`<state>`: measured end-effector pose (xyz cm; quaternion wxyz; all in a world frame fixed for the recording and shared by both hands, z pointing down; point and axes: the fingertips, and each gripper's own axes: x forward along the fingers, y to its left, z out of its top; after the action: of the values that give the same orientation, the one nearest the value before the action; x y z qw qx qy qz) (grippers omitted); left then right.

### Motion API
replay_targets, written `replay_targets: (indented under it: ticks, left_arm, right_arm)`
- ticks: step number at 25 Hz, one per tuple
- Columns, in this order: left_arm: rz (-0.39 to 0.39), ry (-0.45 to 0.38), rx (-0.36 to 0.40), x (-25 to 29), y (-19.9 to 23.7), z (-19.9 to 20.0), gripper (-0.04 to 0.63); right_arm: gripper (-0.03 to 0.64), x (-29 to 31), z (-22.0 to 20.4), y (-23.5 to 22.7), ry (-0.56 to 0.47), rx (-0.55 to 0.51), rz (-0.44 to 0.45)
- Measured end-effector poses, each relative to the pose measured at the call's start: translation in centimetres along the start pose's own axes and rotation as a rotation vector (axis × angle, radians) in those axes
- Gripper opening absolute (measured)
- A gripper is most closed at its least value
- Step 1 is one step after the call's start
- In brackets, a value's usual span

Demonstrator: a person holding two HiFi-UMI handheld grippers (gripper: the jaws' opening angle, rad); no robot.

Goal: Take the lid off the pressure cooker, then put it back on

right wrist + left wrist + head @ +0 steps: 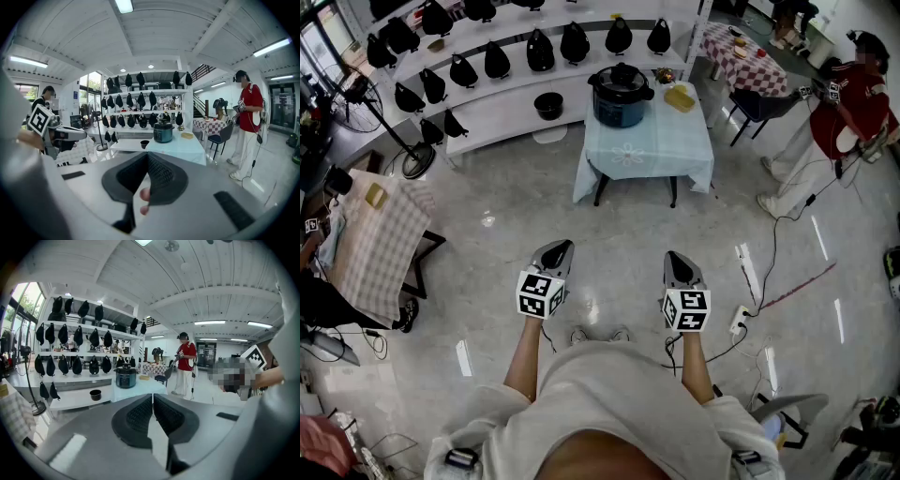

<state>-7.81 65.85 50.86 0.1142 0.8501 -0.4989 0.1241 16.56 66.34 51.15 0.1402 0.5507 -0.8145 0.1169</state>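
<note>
The dark blue pressure cooker [620,95] with its black lid [621,78] on stands on a table with a light blue cloth [647,142], far ahead of me. It shows small in the left gripper view as the cooker [125,376] and in the right gripper view as the cooker [163,132]. My left gripper [559,253] and right gripper [679,266] are held side by side over the floor, well short of the table. Both are shut with nothing between their jaws.
White curved shelves [502,89] behind the table carry several black bags. A black bowl [548,105] and a yellow object [680,97] flank the cooker. A person in red [847,122] stands at right by a checkered table [753,58]. A fan [367,101] and a cloth-covered table [380,239] stand left. Cables [769,291] cross the floor.
</note>
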Motion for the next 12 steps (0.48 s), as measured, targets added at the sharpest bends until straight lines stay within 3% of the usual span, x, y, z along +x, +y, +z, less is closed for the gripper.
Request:
replay_targets:
  ticks: [12]
  left_arm:
    - [-0.019, 0.004, -0.021, -0.4, -1.7, -0.7, 0.017]
  right_arm:
    - [0.000, -0.9, -0.6, -0.2, -0.009, 0.040, 0.040]
